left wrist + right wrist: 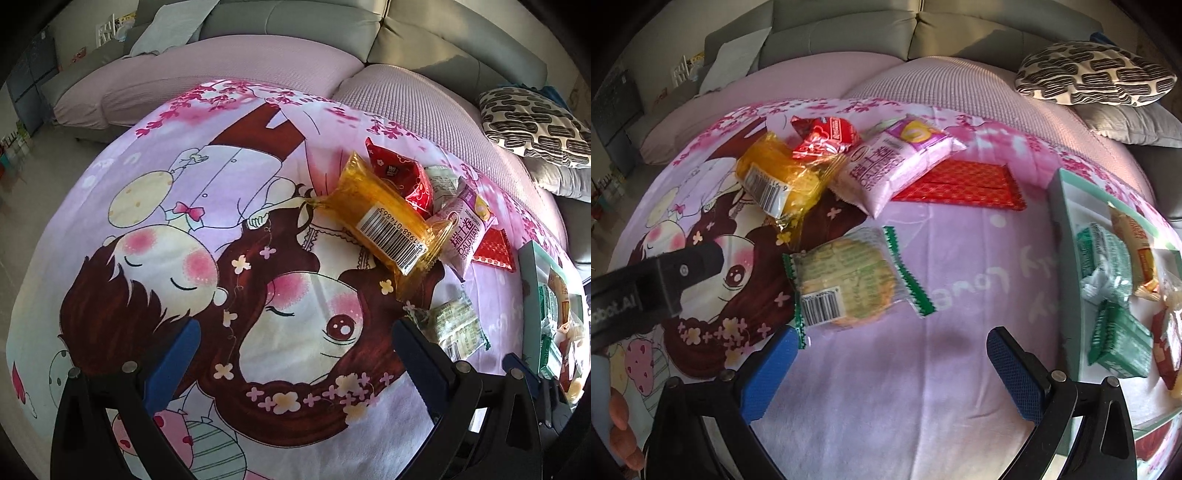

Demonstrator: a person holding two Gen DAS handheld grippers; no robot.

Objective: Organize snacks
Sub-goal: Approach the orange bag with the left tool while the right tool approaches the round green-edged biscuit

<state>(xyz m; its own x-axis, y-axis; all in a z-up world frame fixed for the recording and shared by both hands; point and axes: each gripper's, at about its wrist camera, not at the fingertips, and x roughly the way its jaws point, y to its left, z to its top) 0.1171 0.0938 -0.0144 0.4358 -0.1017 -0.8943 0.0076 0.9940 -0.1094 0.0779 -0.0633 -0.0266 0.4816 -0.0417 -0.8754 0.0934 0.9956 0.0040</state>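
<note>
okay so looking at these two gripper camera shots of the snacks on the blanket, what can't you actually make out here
- Box contents: cut off by the right edge in both wrist views, so the count inside is unclear.
- Red flat packet: its near-left end is hidden under the pink roll packet in the right wrist view.
- Pale packet behind the red bag: mostly covered in the left wrist view.
- Print on the round green-edged cake: too small to read.

A pink cartoon-printed blanket [923,369] covers the front. Behind it stands a grey sofa [960,33] with pink seat covers [820,74]. A black-and-white patterned cushion [1093,74] lies on a grey pillow [1134,125].
</note>
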